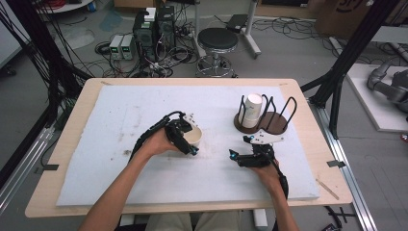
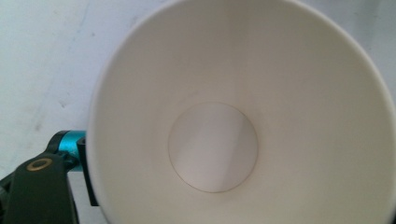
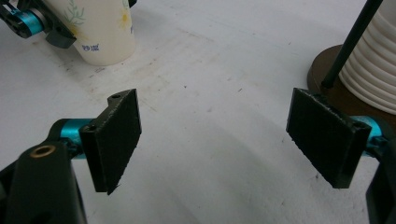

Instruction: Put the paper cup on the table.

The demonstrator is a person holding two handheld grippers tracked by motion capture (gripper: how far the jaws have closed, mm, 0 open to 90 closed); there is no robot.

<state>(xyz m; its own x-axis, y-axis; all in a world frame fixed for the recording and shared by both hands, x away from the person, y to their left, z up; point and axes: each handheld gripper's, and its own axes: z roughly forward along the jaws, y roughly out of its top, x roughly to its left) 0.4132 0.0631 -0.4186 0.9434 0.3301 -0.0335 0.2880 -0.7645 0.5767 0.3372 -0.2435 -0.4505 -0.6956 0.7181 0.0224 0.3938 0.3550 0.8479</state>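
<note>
A cream paper cup (image 1: pixel 196 134) with a flower print (image 3: pixel 100 32) stands upright on the white foam mat (image 1: pixel 110 144). My left gripper (image 1: pixel 191 142) reaches around it from the left. In the left gripper view I look straight down into the empty cup (image 2: pixel 212 149). One black pad (image 2: pixel 88 179) sits close beside the outer wall, and the cup's rim hides the other jaw. The rim looks round and unsqueezed. My right gripper (image 1: pixel 239 147) rests low on the mat to the right. Its jaws stand wide apart with only bare mat between them (image 3: pixel 219 135).
A brown round rack (image 1: pixel 275 124) with black wire loops stands at the back right and holds a stack of white ribbed cups (image 1: pixel 252 109). It lies just beyond the right gripper's far pad (image 3: pixel 327 135). The mat covers a wooden table (image 1: pixel 72 125).
</note>
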